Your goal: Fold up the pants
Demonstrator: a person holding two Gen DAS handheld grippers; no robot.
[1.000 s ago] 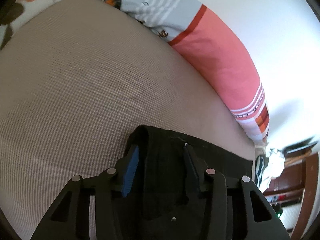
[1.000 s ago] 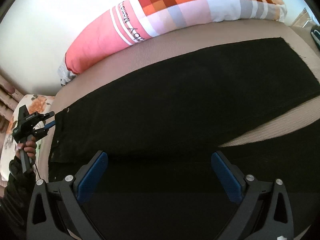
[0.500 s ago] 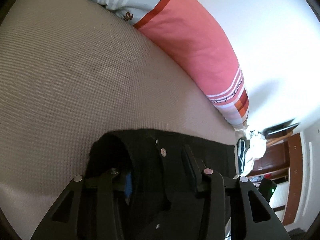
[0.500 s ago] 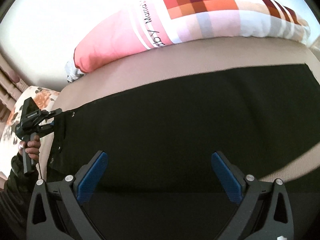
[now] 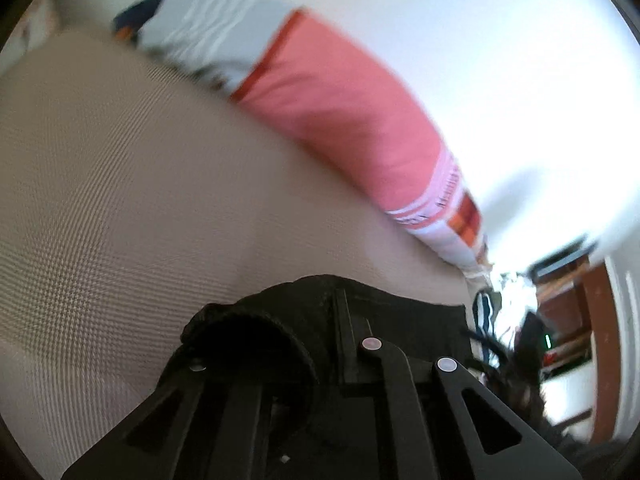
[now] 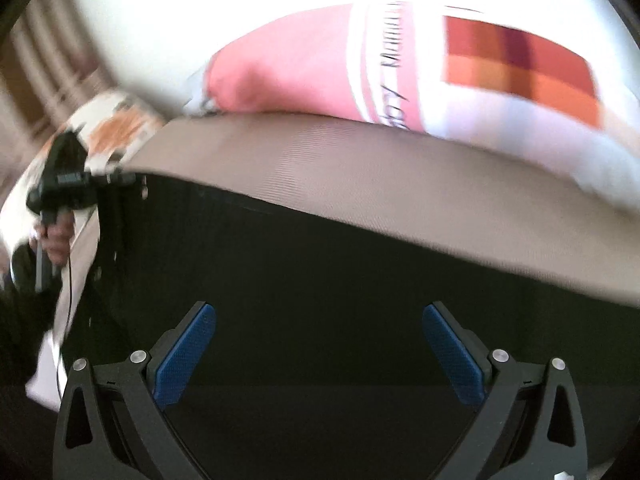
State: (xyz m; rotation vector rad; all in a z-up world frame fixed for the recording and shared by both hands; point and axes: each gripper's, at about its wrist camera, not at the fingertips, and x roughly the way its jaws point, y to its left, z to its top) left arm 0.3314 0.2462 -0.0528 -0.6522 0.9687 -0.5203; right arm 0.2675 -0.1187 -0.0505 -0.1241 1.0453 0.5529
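Note:
Black pants (image 6: pixel 320 264) lie spread on a beige bed cover (image 6: pixel 320 152). My left gripper (image 5: pixel 296 320) is shut on the waistband corner of the pants (image 5: pixel 280 312), and the cloth covers its fingertips. It also shows in the right wrist view (image 6: pixel 116 179), at the far left, holding that corner a little off the bed. My right gripper (image 6: pixel 318 332) is open and empty, low over the middle of the pants, with blue pads (image 6: pixel 186 354) wide apart.
A long pink, white and checked pillow (image 6: pixel 400 64) lies along the white wall behind the pants. A floral cushion (image 6: pixel 116 128) sits at the bed's left end. Wooden furniture and clothes (image 5: pixel 560 312) stand beyond the bed.
My left gripper has closed on the waistband corner and lifted it, bunching the cloth over the fingers. My right gripper stayed open and moved closer over the pants toward the pillow.

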